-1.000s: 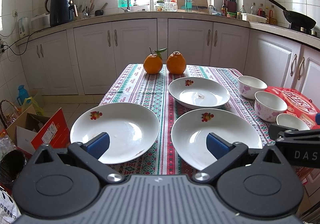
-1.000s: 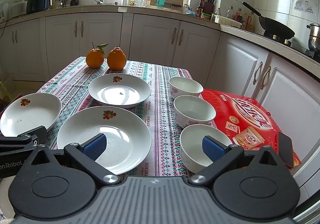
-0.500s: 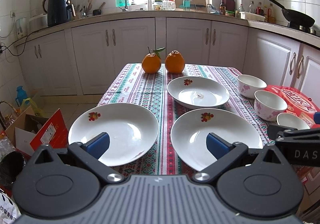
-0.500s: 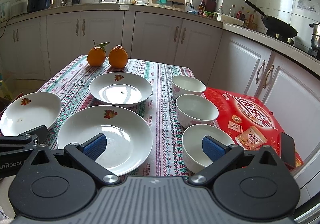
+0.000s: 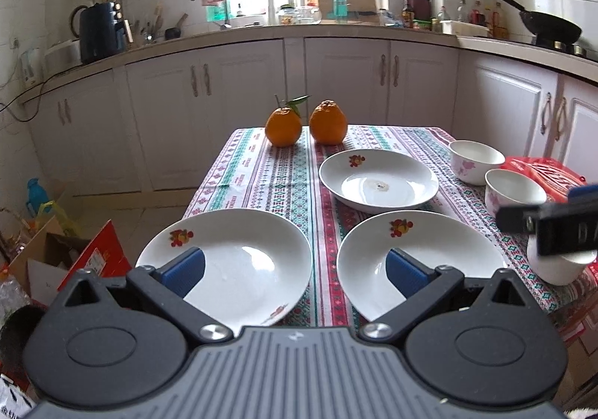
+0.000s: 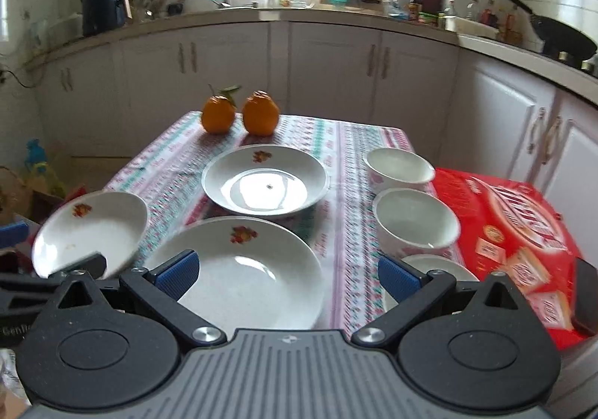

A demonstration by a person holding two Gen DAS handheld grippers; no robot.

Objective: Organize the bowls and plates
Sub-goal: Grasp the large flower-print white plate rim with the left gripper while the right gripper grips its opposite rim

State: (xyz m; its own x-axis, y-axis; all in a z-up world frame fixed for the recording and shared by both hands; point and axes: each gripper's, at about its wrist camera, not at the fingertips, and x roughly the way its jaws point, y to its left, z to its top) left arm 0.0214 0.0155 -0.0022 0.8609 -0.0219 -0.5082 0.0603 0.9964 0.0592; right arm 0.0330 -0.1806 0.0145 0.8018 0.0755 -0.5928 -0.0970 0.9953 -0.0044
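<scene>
Your plates [image 5: 231, 262] and bowls [image 6: 416, 223] sit unstacked.
White, fruit-printed plates; pink-flowered bowls; your left claw [image 5: 295, 269] and right claw [image 6: 286, 275] gape empty.

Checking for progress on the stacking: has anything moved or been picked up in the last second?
Only the tongs moved: both advanced over the table, left tongs and right tongs open, holding nothing. The plates, bowls and oranges stayed put.

A table [image 5: 261, 172] under a patterned cloth carries three plates [image 5: 379, 182], three bowls [image 6: 416, 219], two oranges [image 5: 283, 127] and a red box [image 6: 523, 232] at its right edge.
</scene>
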